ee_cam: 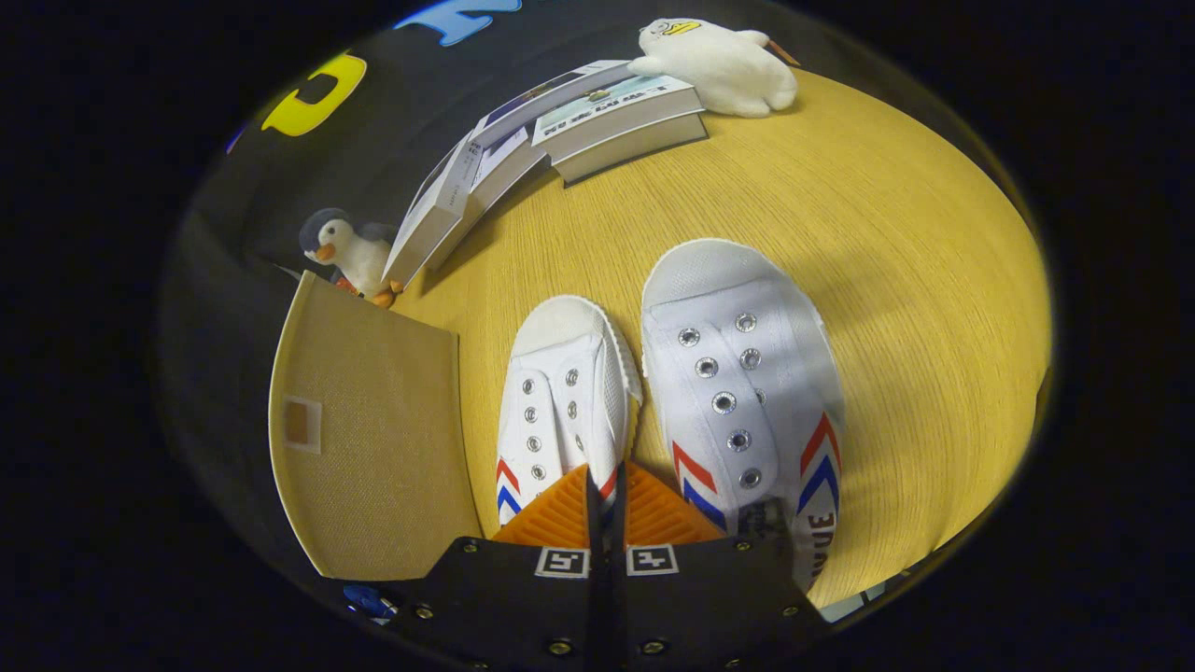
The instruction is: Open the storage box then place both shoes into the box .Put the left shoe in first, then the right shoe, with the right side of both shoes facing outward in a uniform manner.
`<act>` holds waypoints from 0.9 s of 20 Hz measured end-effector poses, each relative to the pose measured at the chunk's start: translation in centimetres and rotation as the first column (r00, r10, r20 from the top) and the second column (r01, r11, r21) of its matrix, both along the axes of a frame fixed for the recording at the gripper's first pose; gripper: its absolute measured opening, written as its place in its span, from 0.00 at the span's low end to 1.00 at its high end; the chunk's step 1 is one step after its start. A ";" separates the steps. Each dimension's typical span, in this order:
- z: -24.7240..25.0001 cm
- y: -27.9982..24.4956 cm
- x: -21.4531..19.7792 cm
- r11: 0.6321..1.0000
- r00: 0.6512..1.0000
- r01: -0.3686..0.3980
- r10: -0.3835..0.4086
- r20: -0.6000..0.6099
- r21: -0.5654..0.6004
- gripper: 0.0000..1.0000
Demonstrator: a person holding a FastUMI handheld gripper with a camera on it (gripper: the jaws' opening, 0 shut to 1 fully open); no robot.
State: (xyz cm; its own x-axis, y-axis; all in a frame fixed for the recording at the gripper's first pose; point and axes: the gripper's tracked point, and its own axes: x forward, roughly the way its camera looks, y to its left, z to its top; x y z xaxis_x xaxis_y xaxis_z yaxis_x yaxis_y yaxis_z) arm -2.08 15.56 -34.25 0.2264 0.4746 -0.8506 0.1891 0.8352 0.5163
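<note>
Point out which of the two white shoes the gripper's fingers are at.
The smaller-looking shoe, next to the tan storage box. The gripper is nearly closed over its right edge; the other shoe lies apart, on the side away from the box.

Two white canvas shoes lie side by side on my tabletop [896, 308], toes pointing away from me, each with metal eyelets, no laces, and red and blue chevron stripes on the sides. The left shoe [565, 392] sits just ahead of my claw [607, 509], whose fingers are pressed almost together over its heel end, and the right shoe [742, 392] lies just beside it. The storage box [369, 439], a tan fabric one, stands just beyond the left shoe's outer side, its flat lid closed.
</note>
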 end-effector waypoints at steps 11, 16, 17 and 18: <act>8.8 1.0 2.6 0.996 0.996 0.019 -0.027 0.088 0.088 0.00; 14.0 2.5 4.6 0.993 0.989 0.009 -0.026 0.146 0.114 0.00; 14.8 3.0 4.9 0.993 0.986 -0.002 -0.017 0.163 0.117 0.00; 15.7 3.6 5.3 0.993 0.984 -0.011 -0.011 0.178 0.120 0.00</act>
State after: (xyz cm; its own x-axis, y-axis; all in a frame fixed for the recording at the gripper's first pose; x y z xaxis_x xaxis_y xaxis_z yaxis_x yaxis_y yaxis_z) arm 3.18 19.17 -18.50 0.3695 0.5708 -0.7333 0.0852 0.7650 0.6384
